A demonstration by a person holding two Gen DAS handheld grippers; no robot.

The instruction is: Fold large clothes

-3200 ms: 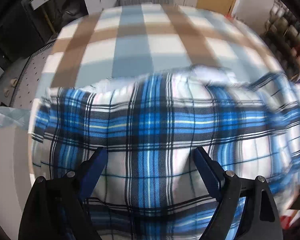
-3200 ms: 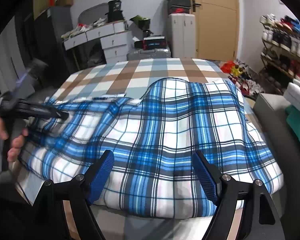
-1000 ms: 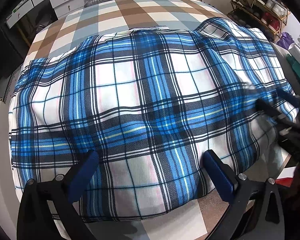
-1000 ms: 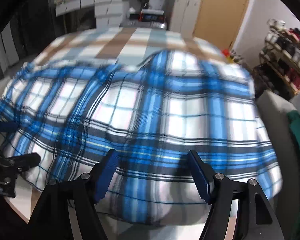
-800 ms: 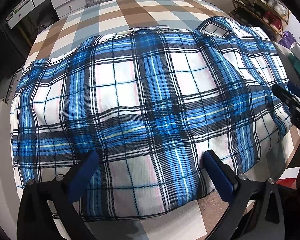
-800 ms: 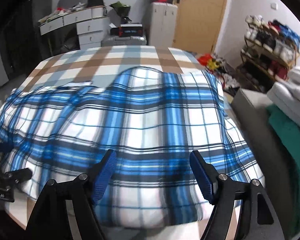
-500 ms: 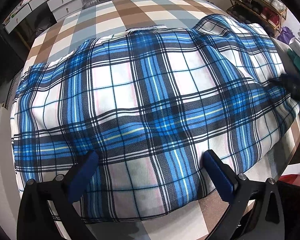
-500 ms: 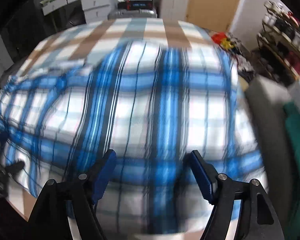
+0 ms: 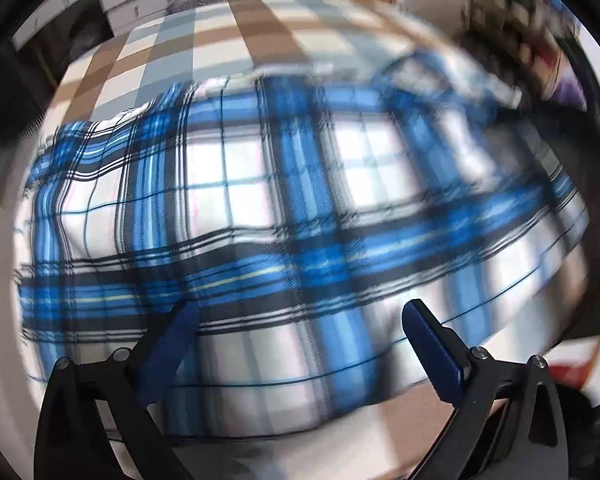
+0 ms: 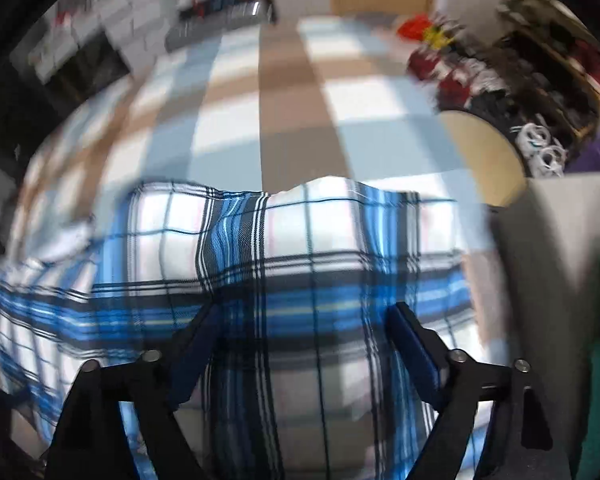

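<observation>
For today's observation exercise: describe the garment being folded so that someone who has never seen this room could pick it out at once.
Start at the big table, draped in a cloth of wide brown, pale blue and white checks. Lying on its near part, under both tongs, is the plaid garment. Its bright blue, white and thin black lines set it apart from the muted cloth below.

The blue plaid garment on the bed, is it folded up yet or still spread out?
Spread out: the plaid garment covers much of the checked bedcover as one rumpled sheet.
</observation>
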